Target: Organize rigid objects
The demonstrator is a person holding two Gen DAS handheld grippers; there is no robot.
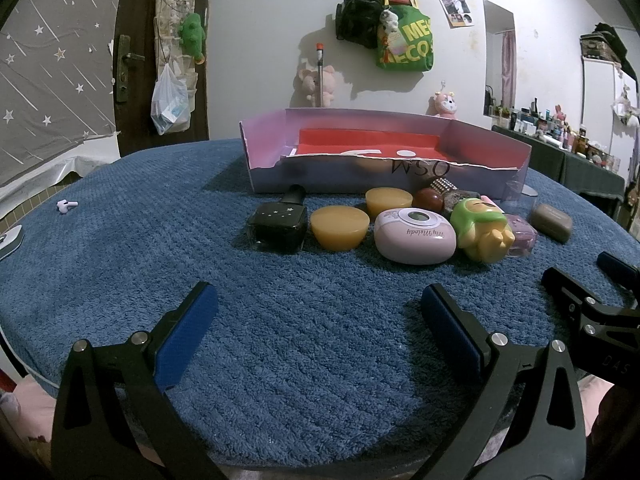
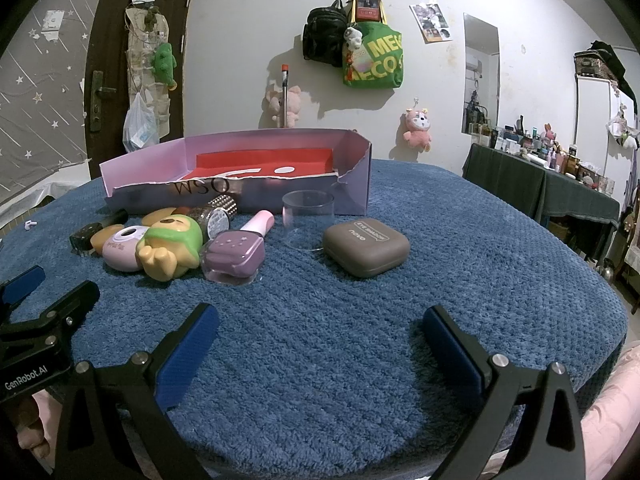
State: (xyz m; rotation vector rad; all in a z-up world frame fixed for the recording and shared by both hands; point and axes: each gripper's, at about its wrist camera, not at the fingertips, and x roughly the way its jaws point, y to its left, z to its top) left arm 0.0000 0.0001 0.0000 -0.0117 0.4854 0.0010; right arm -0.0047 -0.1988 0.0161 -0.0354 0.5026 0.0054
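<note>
A purple cardboard box (image 1: 360, 178) (image 2: 360, 196) with a red lining stands at the back of the blue towel. In front of it lie a black nail-polish bottle (image 1: 278, 226), two yellow bowl-shaped pieces (image 1: 340, 227), a pink My Melody case (image 1: 414, 236) (image 2: 120, 246), a green-and-yellow toy figure (image 1: 478, 228) (image 2: 170, 248), a purple bottle (image 2: 234, 256), a clear plastic cup (image 2: 308, 220) and a brown eyeshadow case (image 2: 366, 248) (image 1: 552, 222). My left gripper (image 1: 320, 328) is open and empty, short of the row. My right gripper (image 2: 320, 340) is open and empty, short of the eyeshadow case.
A white earbud (image 1: 66, 205) lies on the towel at far left. A dark table (image 2: 540, 188) crowded with bottles stands at the right. Bags and plush toys hang on the back wall. The right gripper also shows in the left wrist view (image 1: 588, 280).
</note>
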